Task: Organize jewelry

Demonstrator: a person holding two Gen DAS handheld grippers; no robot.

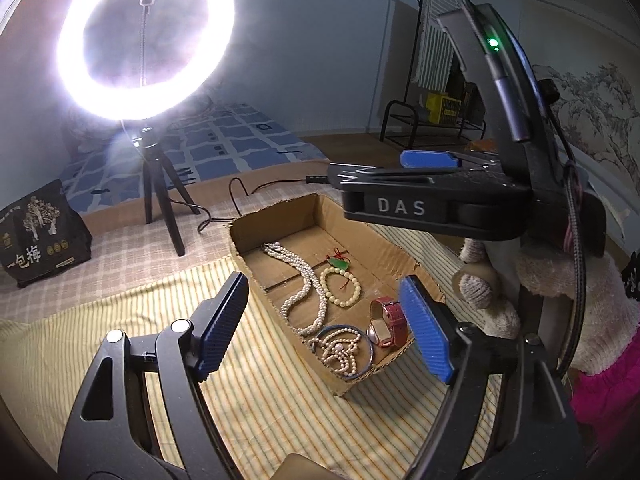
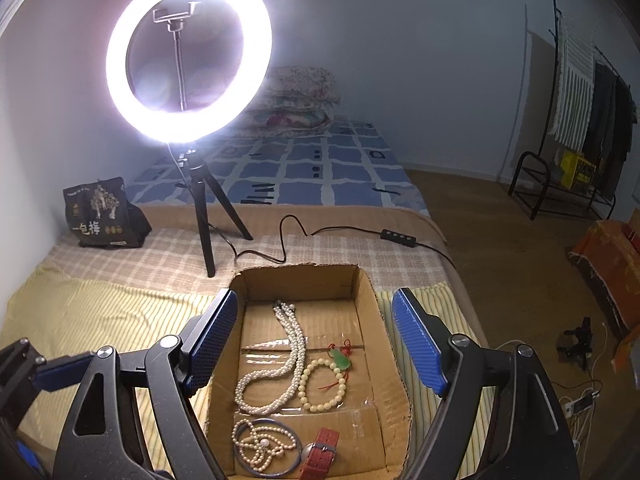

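An open cardboard box [image 1: 404,256] [image 2: 384,344] lies on the striped cloth. It holds a long pearl necklace [image 1: 304,284] [image 2: 290,344], a cream bead bracelet [image 1: 340,286] [image 2: 322,386] with a green pendant [image 1: 339,264] [image 2: 341,358], a blue bangle [image 1: 370,354] [image 2: 268,424] around a small pearl strand [image 1: 340,350] [image 2: 260,446], and a red-strap watch [image 1: 390,318] [image 2: 320,450]. My left gripper [image 1: 320,324] is open and empty above the box's near end. My right gripper [image 2: 316,340] is open and empty over the box; it also shows in the left wrist view [image 1: 432,184].
A lit ring light on a tripod [image 1: 160,204] [image 2: 208,216] stands behind the box, its cable [image 2: 296,236] trailing right. A black bag [image 1: 44,236] [image 2: 104,216] sits at the far left. A blue checked mattress [image 2: 304,172] lies beyond. A clothes rack [image 2: 576,128] stands right.
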